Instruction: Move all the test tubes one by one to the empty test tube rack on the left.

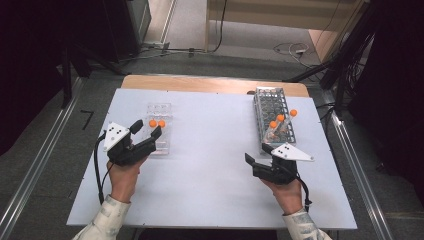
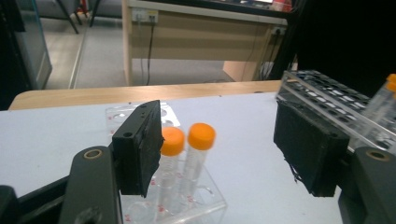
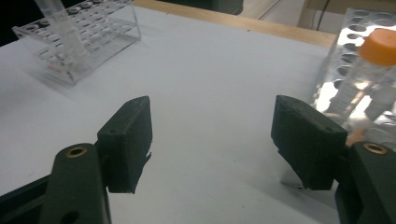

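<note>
Matte white table [image 1: 210,165], clear acrylic rack [image 2: 187,200], 2 orange-capped cylindrical tubes [image 2: 198,149]

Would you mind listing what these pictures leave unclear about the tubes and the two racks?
- Small clear rack, high view: the left gripper covers its near end, so the empty holes cannot be counted.
- Two orange-capped tubes, left gripper view: one jaw overlaps the left tube's side.
- Large rack, high view: too small to count its holes.
- Tube in the large rack, right gripper view: cut off by the right edge.
</note>
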`<state>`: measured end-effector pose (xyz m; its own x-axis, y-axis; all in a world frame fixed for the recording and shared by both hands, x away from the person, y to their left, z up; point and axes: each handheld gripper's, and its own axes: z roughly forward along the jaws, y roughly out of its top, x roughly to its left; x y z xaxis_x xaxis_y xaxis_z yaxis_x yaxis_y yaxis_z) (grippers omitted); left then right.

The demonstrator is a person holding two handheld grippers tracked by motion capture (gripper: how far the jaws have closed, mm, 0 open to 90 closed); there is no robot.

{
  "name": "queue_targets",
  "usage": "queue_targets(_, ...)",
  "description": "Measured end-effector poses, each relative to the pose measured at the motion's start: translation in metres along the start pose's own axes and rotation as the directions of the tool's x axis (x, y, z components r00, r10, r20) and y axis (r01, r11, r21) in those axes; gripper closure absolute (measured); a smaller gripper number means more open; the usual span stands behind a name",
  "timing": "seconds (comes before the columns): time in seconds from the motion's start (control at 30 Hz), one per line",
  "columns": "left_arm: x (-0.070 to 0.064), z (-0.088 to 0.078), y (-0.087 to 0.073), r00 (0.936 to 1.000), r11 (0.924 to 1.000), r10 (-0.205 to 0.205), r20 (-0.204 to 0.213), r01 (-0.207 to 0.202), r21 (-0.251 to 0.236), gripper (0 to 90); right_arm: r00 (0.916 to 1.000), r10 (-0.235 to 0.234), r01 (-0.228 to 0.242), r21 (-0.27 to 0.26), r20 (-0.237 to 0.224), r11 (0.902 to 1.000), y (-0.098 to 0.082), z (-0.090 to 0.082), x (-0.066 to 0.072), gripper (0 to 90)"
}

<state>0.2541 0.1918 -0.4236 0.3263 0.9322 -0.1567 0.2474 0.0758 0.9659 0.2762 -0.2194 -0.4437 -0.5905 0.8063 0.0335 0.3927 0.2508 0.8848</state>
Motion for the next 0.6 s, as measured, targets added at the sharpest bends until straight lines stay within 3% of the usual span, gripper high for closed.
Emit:
queue_targets(0.13, -0.01, -0.008, -0.003, 0.9994, 0.9997, 0.026, 0.024, -0.026, 0.002, 32.5, 0.999, 0.016, -0.015, -0.023, 0.043, 0.9996, 0.002, -0.005, -0.014, 30.0)
queue_targets(0.3, -0.024, -0.011, -0.015, 0.9971, 0.9981, 0.06, 0.047, -0.061, 0.01, 31.0, 0.9899, 0.061, -0.053, -0.06, 0.128, 0.9967, 0.004, -0.013, -0.041, 32.7)
queue_targets(0.6, -0.034, -0.009, -0.029, 0.9934, 0.9952, 0.086, 0.075, -0.089, 0.039, 30.8, 0.9485, 0.137, -0.113, -0.101, 0.285, 0.9884, 0.007, -0.008, -0.093, 38.4)
